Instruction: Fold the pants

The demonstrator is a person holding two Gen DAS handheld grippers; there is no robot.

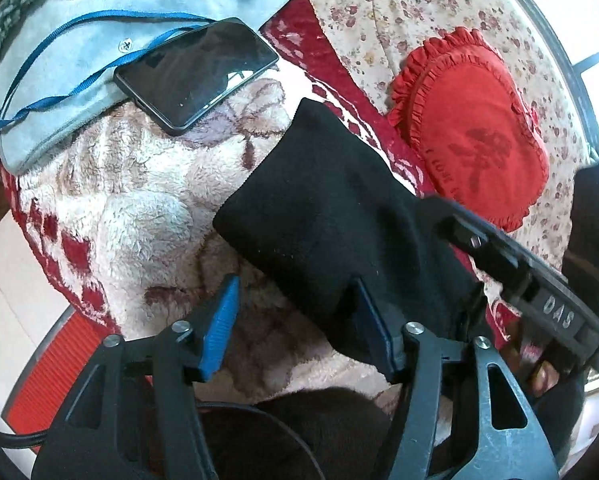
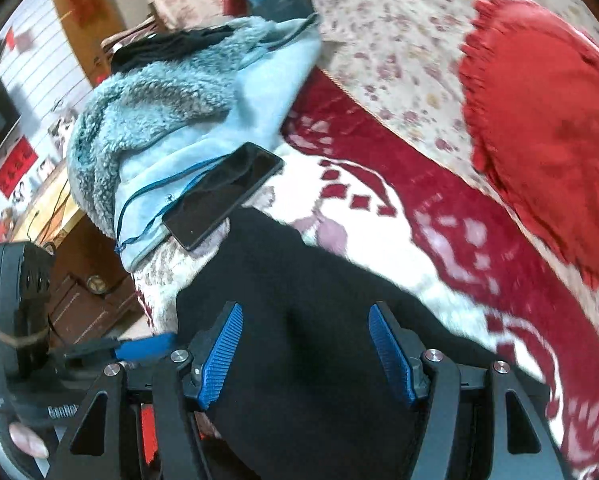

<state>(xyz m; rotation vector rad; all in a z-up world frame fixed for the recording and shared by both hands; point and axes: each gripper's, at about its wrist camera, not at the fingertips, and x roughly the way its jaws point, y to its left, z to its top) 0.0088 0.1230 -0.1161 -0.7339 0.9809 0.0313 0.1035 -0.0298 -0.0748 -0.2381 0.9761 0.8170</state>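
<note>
The black pants lie folded in a narrow strip on a fluffy cream and red blanket. My left gripper is open beside the strip's near left edge; its right finger touches the cloth. In the right wrist view the pants run up between the blue pads of my right gripper, which is open and straddles the strip. The right gripper's body also shows in the left wrist view, and the left one in the right wrist view.
A black phone rests on a light blue fleece jacket just beyond the pants' far end. A red heart-shaped cushion lies on the floral sheet to the right. The bed's edge and the floor are at the left.
</note>
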